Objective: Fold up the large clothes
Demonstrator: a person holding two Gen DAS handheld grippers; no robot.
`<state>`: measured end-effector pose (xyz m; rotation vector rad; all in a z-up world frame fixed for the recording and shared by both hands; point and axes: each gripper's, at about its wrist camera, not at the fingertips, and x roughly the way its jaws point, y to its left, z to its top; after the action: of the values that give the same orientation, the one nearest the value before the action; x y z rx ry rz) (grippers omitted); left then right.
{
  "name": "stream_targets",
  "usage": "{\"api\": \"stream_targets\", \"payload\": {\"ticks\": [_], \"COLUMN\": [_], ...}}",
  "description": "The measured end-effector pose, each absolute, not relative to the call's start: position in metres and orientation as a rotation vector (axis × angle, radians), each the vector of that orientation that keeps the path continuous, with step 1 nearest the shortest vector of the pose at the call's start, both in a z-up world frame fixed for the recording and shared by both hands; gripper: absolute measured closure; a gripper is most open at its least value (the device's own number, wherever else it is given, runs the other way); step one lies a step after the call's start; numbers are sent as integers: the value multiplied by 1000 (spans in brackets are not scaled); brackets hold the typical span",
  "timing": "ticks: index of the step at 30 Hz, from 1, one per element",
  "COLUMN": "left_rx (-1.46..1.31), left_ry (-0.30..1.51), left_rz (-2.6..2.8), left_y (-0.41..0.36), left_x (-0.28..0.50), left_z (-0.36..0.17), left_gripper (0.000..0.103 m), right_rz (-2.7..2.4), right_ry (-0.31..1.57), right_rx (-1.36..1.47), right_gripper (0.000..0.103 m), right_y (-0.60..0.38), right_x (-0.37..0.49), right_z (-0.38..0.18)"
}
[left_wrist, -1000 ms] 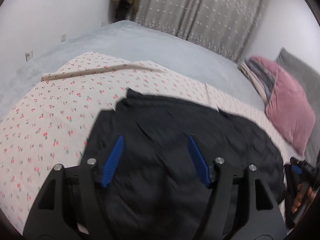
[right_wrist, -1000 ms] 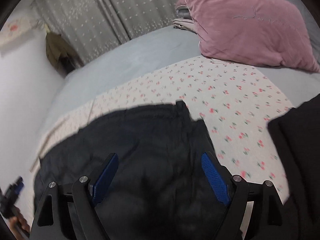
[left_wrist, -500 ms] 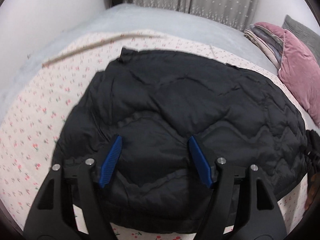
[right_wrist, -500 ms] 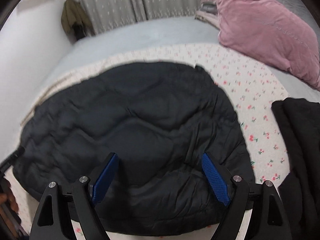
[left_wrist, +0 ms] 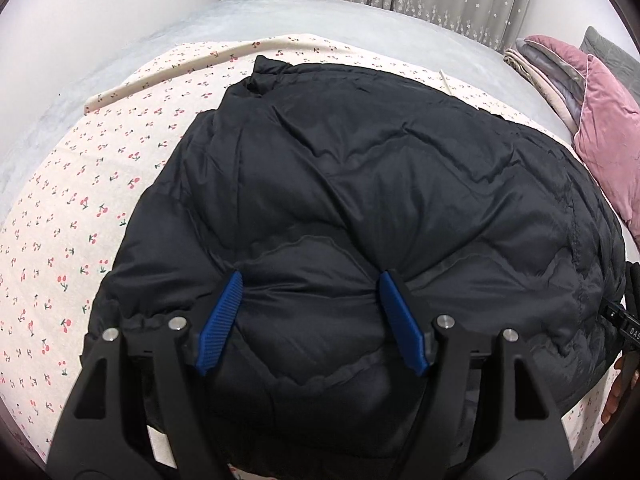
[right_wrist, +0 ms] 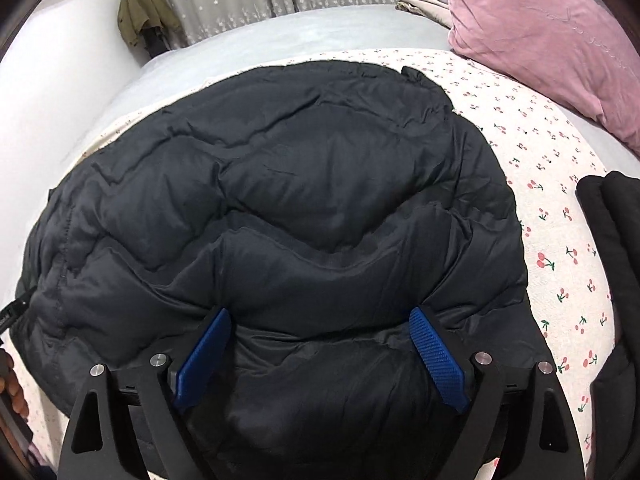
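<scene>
jacket (left_wrist: pixel 360 184) near hem bulges between both spread grippers | left (left_wrist: pixel 310 280) open | right (right_wrist: pixel 320 316) just widened, pads pressing folds | long axis sideways

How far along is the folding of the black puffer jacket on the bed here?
Done: the black quilted puffer jacket lies spread over the cherry-print sheet, collar at the far end. In hand: the left tool and right tool each straddle padding near the hem; whether the pads press is unclear. Left: no fold shows yet.
</scene>
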<state>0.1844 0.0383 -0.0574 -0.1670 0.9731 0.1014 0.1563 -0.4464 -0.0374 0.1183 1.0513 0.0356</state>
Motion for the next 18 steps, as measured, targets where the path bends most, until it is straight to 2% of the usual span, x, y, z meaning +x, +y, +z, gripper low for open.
{"api": "stream_targets", "payload": {"ticks": [6, 18], "left_rx": [-185, -202], "left_ry": [974, 915], "left_rz": [94, 35], "left_y": [42, 37], "left_x": [183, 170], "left_z": [-52, -26], "left_gripper": [31, 31], "right_rz": [23, 14], "right_ry": [1052, 930], "right_rx": [101, 229], "right_gripper": [9, 9], "right_y": [-445, -469], "right_x": [154, 129], "right_z": [-32, 13]}}
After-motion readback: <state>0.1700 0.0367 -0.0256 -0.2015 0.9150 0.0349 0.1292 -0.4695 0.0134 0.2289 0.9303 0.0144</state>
